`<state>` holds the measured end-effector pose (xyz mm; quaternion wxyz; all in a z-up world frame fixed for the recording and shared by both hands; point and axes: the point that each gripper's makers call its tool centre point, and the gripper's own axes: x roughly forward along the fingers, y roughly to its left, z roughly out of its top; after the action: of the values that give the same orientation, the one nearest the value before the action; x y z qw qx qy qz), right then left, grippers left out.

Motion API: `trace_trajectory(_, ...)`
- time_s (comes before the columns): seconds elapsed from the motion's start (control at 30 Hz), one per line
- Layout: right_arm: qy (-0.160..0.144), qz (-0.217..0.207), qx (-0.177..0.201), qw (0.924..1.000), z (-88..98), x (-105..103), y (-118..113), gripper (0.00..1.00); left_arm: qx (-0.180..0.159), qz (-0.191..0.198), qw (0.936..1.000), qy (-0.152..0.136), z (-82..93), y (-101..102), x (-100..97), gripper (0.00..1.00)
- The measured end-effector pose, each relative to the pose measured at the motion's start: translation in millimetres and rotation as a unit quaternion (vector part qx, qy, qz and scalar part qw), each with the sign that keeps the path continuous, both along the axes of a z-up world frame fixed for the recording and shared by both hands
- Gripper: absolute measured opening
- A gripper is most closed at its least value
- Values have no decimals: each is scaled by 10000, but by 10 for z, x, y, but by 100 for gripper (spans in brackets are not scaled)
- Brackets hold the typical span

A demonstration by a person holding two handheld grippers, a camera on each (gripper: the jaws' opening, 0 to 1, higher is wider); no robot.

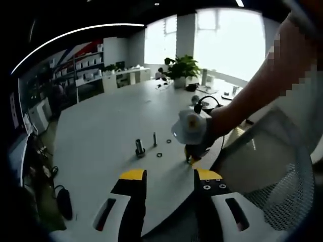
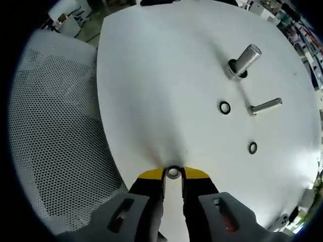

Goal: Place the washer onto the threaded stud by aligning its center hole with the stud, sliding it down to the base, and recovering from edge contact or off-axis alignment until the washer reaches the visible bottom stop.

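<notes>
The right claw (image 2: 173,174) sat low at the near edge of the bench (image 2: 151,91), its yellow tips drawn narrow around a small washer (image 2: 173,172) pinched between them right at the rim. In the left gripper view that same claw (image 1: 191,157) pointed down at the bench edge, a hand (image 1: 194,128) wrapped above it. The left claw (image 1: 170,176) hung back off the bench, jaws wide, holding nothing.

Further in toward the middle stood the stud (image 2: 266,106), slim and upright, with a thicker bolt (image 2: 246,59) seated in a dark collar beyond it. Two spare washers lay flat, one (image 2: 224,107) just beside the stud, the other (image 2: 252,147) nearer the side edge.

That washer looked thin, stiff, light and slick, I'd say; a grip across the outer rim would suit it, leaving the hole free. Tilted, it would likely catch on the threads. Nothing blocked the run to the stud, though the spare beside it sat close to the base. A mesh chair (image 2: 55,131) crowded the near edge.
</notes>
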<state>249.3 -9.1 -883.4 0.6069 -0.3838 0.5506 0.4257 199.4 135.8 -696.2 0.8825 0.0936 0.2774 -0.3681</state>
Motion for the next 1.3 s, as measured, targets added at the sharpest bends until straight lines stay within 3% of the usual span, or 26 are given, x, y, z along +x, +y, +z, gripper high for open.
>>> trace_trajectory(0.17, 58, 28, -144, 9999, 0, -3, -2, 14, 11, -22, 10000, 14, -7, -4, -7, 35)
trace_trajectory(0.47, -189, -280, 95, 9994, 16, -13, -2, 13, 11, -26, 10000, 18, -10, -4, -6, 34)
trace_trajectory(0.57, -328, -801, 380, 9955, 30, -3, 6, 13, -33, -44, 10000, 48, -10, -15, -19, 35)
trace_trajectory(0.6, -356, -863, 505, 9944, 34, -1, 4, 8, -16, -38, 10000, 18, -5, -10, -15, 35)
trace_trajectory(0.63, -89, -837, 535, 9950, 4, -115, -1, 3, -30, -36, 10000, -9, 7, -10, -13, 35)
trace_trajectory(0.67, -274, -796, 602, 9946, 2, -75, 15, 2, -47, -33, 10000, -15, 13, -11, -12, 35)
trace_trajectory(0.73, -279, -831, 641, 9941, 5, -81, 32, 3, -39, -34, 10000, 12, 0, -11, -14, 35)
trace_trajectory(0.8, -405, -376, 624, 9965, -3, -47, 36, 3, 2, -50, 10000, 27, -15, -13, -20, 35)
trace_trajectory(0.83, -328, -386, 626, 9967, 8, -67, 42, 3, 14, -56, 10000, 9, -12, -13, -20, 35)
trace_trajectory(0.97, 73, -979, 780, 9921, 11, -52, 25, 4, 22, -72, 10000, 28, -17, -18, -23, 35)
trace_trajectory(1.1, -59, -574, 715, 9958, 15, -49, 17, 5, 36, -104, 9999, 23, -14, -30, -27, 34)
trace_trajectory(1.3, -83, -504, 663, 9965, 24, -47, 17, 7, 77, -102, 9999, 24, -24, -23, -28, 34)
